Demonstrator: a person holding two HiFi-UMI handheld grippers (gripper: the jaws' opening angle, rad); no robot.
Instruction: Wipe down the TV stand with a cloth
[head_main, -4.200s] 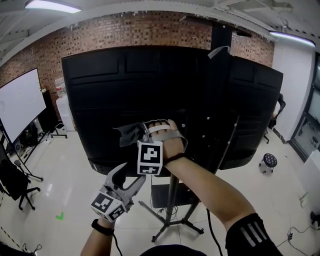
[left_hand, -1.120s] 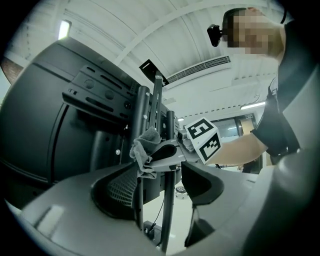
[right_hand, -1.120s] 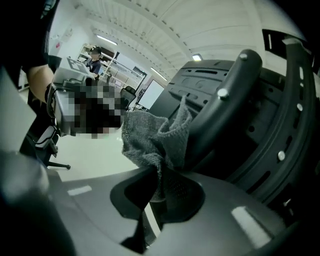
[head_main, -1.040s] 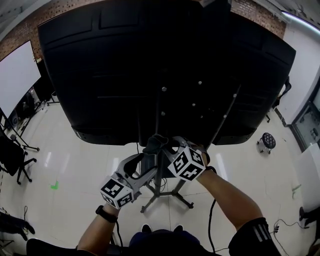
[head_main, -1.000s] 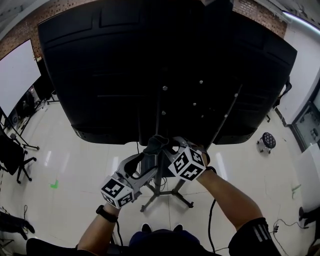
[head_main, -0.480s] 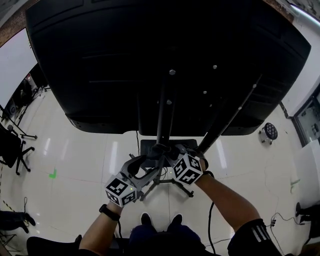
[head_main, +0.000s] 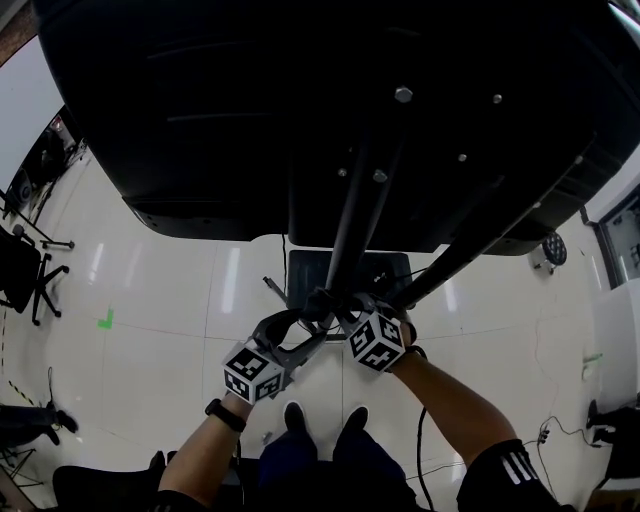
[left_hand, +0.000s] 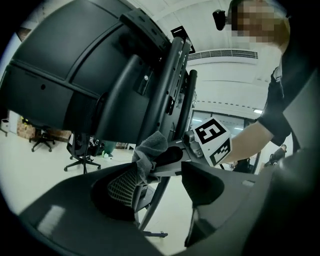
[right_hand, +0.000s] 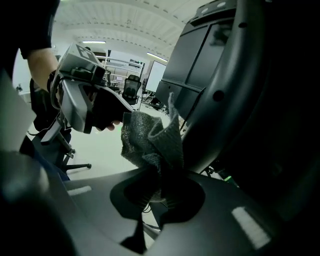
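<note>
A crumpled, coarse-woven grey cloth (right_hand: 150, 137) sits clenched in the right gripper (right_hand: 159, 190) at the black TV stand pole (head_main: 352, 225), while the left gripper (left_hand: 157, 182) gapes unclenched nearby.

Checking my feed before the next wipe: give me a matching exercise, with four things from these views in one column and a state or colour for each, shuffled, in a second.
Things:
1. cloth
2. left gripper
3. right gripper
4. TV stand pole

States:
A. open, holding nothing
B. black, slanting up to the back of the TV
C. grey and bunched
D. shut on the cloth

Pairs: 1-C, 2-A, 3-D, 4-B
</note>
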